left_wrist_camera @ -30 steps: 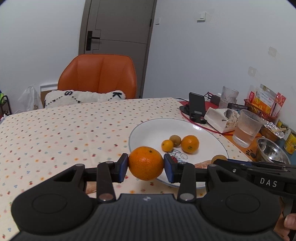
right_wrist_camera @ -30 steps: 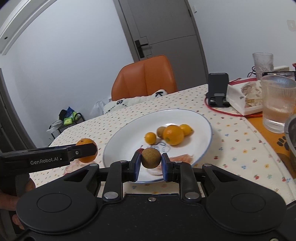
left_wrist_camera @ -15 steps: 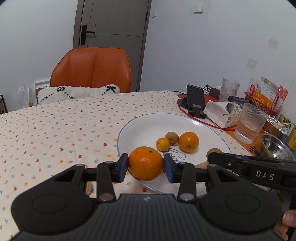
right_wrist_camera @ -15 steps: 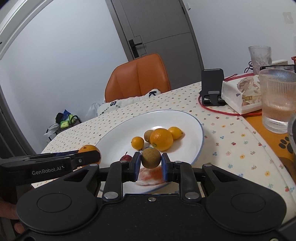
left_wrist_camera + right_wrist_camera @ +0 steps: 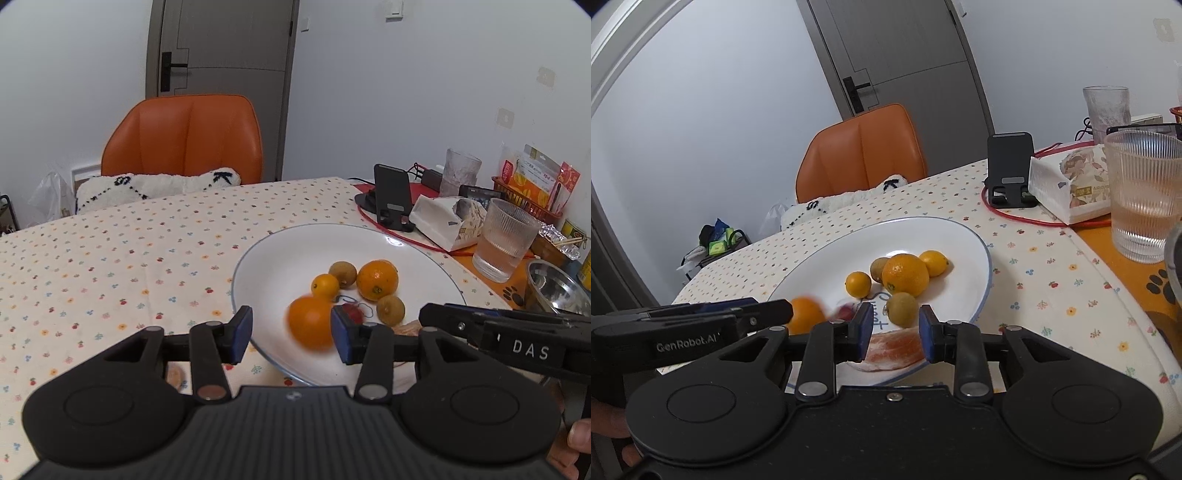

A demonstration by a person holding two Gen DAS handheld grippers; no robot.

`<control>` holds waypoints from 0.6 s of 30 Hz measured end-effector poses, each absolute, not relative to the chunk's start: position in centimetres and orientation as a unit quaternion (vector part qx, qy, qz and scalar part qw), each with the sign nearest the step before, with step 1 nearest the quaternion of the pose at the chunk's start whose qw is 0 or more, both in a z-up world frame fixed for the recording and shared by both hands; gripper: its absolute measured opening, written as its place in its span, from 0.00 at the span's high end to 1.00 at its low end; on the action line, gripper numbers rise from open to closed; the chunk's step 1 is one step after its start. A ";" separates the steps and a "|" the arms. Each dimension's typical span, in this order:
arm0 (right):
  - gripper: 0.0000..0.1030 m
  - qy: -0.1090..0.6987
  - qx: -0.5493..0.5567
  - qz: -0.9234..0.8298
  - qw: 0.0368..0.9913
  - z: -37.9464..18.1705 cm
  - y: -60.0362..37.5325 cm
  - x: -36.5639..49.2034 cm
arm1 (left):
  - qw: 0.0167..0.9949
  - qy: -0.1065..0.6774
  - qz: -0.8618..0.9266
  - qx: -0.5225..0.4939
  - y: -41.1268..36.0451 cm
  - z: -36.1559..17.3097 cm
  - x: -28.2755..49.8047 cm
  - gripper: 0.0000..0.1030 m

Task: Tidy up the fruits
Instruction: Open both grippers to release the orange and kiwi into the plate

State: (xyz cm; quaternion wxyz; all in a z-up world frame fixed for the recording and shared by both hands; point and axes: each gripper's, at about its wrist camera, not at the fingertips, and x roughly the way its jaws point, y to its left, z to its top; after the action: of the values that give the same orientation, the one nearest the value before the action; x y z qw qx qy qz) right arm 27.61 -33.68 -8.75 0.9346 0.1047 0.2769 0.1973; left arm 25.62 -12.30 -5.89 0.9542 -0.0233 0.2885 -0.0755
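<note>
Left gripper (image 5: 291, 334): jaws spread wide, pinching nothing; a motion-blurred orange (image 5: 311, 326) shows between them, close against the right pad, over the near left part of the white plate (image 5: 280, 258). The fruit is round, so no long axis or heading can be read. Centre of plate: a small orange (image 5: 325, 286), a brown kiwi (image 5: 342, 274) and a large orange (image 5: 377, 279) clustered and touching, the large one's stem scar turned toward the near side. A second kiwi (image 5: 902, 308) lies just near of them, its long axis roughly upright in the right wrist view, with a small red fruit (image 5: 352, 314) to its left. Right gripper (image 5: 893, 332): jaws spread, empty, the second kiwi seen beyond the gap; a pink peeled segment (image 5: 892, 347) lies at the plate's near rim. Surface: desk (image 5: 110, 258) under a flower-dotted cloth. Right side: phone stand (image 5: 391, 195), tissue pack (image 5: 443, 219), ribbed glass (image 5: 504, 240), steel bowl (image 5: 554, 288). Far: orange chair (image 5: 184, 136), grey door (image 5: 221, 74), pale walls.
</note>
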 end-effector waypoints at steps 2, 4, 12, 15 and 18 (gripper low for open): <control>0.72 0.276 0.105 0.199 0.935 -8.6 -33.6 27.3 | 0.956 0.284 -0.070 -0.022 -12.1 -5.6 25.2 0.51; 0.72 0.274 0.104 0.200 0.935 -8.4 -33.5 27.0 | 0.957 0.281 -0.062 -0.019 -11.9 -5.2 24.7 0.47; 0.48 0.264 0.101 0.194 0.939 -7.3 -32.8 25.3 | 0.963 0.265 -0.036 -0.022 -10.0 -4.1 22.0 0.40; 0.44 0.266 0.099 0.193 0.939 -6.9 -32.4 24.7 | 0.965 0.259 -0.030 -0.026 -9.1 -3.6 20.9 0.40; 0.37 0.260 0.092 0.191 0.942 -6.2 -31.8 23.9 | 0.967 0.252 -0.023 -0.030 -8.2 -3.1 19.8 0.39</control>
State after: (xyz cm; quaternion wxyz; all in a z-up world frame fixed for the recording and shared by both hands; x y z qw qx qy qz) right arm 23.91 -31.85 -6.23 0.9420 0.0917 0.2605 0.1907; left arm 19.82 -8.15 -3.10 0.9670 -0.0301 0.2518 -0.0227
